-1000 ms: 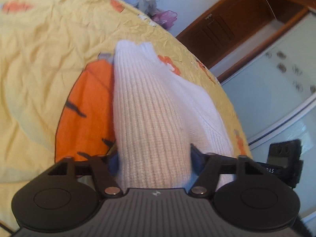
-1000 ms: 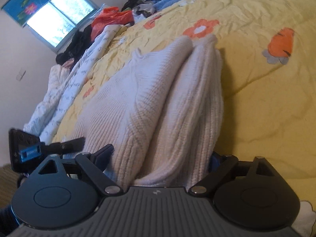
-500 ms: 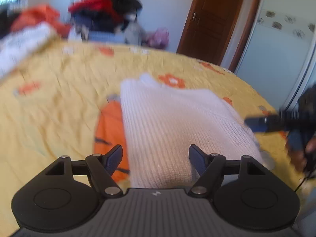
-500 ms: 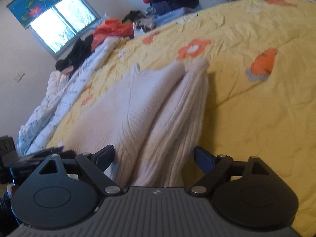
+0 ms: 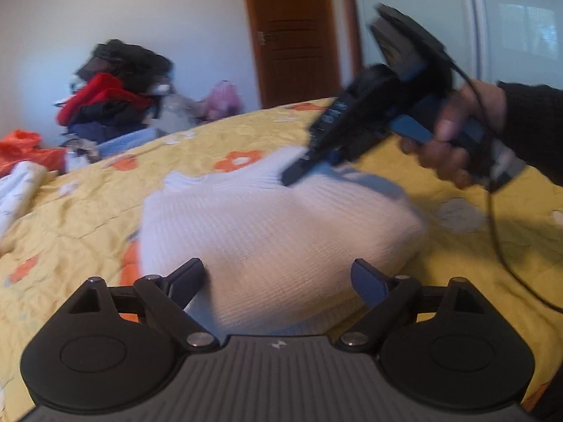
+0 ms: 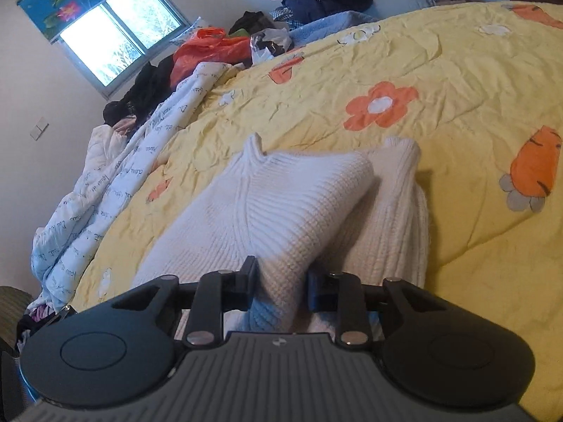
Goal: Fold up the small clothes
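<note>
A white ribbed knit sweater [image 5: 274,232] lies folded lengthwise on the yellow flowered bedspread [image 5: 81,218]. My left gripper [image 5: 278,276] is at its near end. Its jaws are opening, wide apart, with the sweater's hem lying between them and neither pad pressing on it. In the right wrist view the sweater [image 6: 281,204] shows a raised fold beside a folded sleeve. My right gripper [image 6: 281,281] is closing, and its pads pinch that fold at the near edge. From the left wrist view the right gripper [image 5: 292,176] reaches down onto the sweater's far side, held by a person's hand [image 5: 447,140].
A pile of dark and red clothes [image 5: 112,95] sits past the bed's far edge, near a brown door [image 5: 295,31]. A white printed quilt [image 6: 116,176], an orange bag [image 6: 207,49] and more clothes line the window side. A cable [image 5: 499,239] hangs from the right gripper.
The left gripper rolled level, spread its jaws and let go of the sweater. The right gripper's jaws went from wide apart to pinching a fold. The right gripper and hand came into the left view.
</note>
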Demonstrator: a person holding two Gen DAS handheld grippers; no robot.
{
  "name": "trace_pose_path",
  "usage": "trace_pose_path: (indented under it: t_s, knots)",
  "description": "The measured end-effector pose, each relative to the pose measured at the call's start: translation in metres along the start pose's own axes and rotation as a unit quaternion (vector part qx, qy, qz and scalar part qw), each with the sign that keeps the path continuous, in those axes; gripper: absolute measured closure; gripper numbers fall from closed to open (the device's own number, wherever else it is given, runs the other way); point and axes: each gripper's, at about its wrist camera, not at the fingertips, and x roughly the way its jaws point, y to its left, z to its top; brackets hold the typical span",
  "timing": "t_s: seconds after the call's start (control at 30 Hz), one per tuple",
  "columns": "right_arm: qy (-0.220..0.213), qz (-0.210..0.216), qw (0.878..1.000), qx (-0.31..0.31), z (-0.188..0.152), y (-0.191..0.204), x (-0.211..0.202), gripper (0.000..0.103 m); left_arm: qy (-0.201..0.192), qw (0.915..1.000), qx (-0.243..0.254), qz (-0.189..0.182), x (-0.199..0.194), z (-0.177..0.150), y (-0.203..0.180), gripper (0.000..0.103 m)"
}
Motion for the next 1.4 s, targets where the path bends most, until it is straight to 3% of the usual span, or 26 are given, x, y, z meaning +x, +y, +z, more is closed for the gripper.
trace_pose_path:
  t_s: [0.07,0.13,0.2,0.23,0.3,0.4,0.47,0.53,0.77,0.93,1.0,1.03,1.07,1.13,1.23,1.3,1.37,1.4]
  knots:
    - [-0.020,-0.004,0.999,-0.030,0.011,0.009,-0.014,0.088,0.010,0.9992,-0.002,-0.038,0.008,0.007,-0.006,0.013]
    - [-0.038,-0.001,0.999,-0.031,0.016,0.000,-0.022,0.089,0.019,0.9993,0.009,-0.032,0.021,0.005,-0.013,0.014]
    - [-0.002,-0.025,1.000,0.001,0.011,-0.022,-0.004,0.089,0.020,0.9995,0.004,-0.023,0.029,0.003,-0.015,0.014]
    - [-0.008,-0.019,1.000,0.007,0.003,-0.030,0.000,0.089,0.018,0.9995,-0.001,-0.024,0.026,0.005,-0.016,0.014]
    - [-0.031,-0.009,0.999,0.034,-0.002,-0.034,-0.007,0.078,0.007,0.9990,-0.023,-0.036,0.013,0.008,-0.009,0.014]
    - [-0.040,0.001,0.997,0.060,-0.010,-0.028,-0.023,0.044,-0.026,0.9976,-0.055,-0.034,-0.016,0.009,0.010,0.013]
    - [-0.043,0.024,0.996,0.079,-0.017,-0.024,-0.040,0.035,-0.028,0.9972,-0.068,-0.017,-0.029,0.006,0.025,0.013]
    - [-0.036,0.052,0.995,0.082,-0.025,-0.018,-0.052,0.035,-0.017,0.9972,-0.073,-0.003,-0.036,-0.002,0.037,0.013]
    - [-0.007,0.018,1.000,0.017,-0.048,0.007,-0.060,0.034,0.040,0.9968,-0.063,0.030,-0.026,-0.035,0.053,0.013]
    - [0.011,0.008,1.000,-0.025,-0.051,0.024,-0.049,0.037,0.054,0.9952,-0.062,0.054,-0.011,-0.043,0.058,0.015]
    - [0.018,-0.002,0.998,-0.053,-0.055,0.031,-0.046,0.045,0.048,0.9948,-0.069,0.058,-0.011,-0.038,0.061,0.036]
    - [0.024,-0.009,0.997,-0.068,-0.056,0.034,-0.045,0.065,0.046,0.9947,-0.081,0.045,-0.013,-0.035,0.064,0.049]
    - [0.034,-0.014,0.996,-0.081,-0.056,0.036,-0.044,0.075,0.036,0.9948,-0.089,0.035,-0.016,-0.030,0.065,0.063]
    - [0.034,-0.011,0.994,-0.099,-0.052,0.040,-0.051,0.086,0.027,0.9962,-0.064,0.053,-0.021,-0.026,0.058,0.069]
    - [0.026,-0.026,0.991,-0.131,-0.047,0.046,-0.065,0.089,0.041,0.9965,-0.043,0.058,-0.017,-0.030,0.053,0.072]
    - [0.057,-0.040,0.990,-0.119,-0.053,0.025,-0.053,0.089,0.055,0.9950,-0.057,0.060,-0.009,-0.039,0.054,0.073]
    - [0.044,-0.007,0.996,-0.081,-0.060,0.009,-0.054,0.085,0.057,0.9939,-0.072,0.063,-0.008,-0.042,0.054,0.073]
    - [0.039,-0.010,0.996,-0.076,-0.062,0.010,-0.054,0.082,0.055,0.9935,-0.077,0.063,-0.009,-0.041,0.054,0.073]
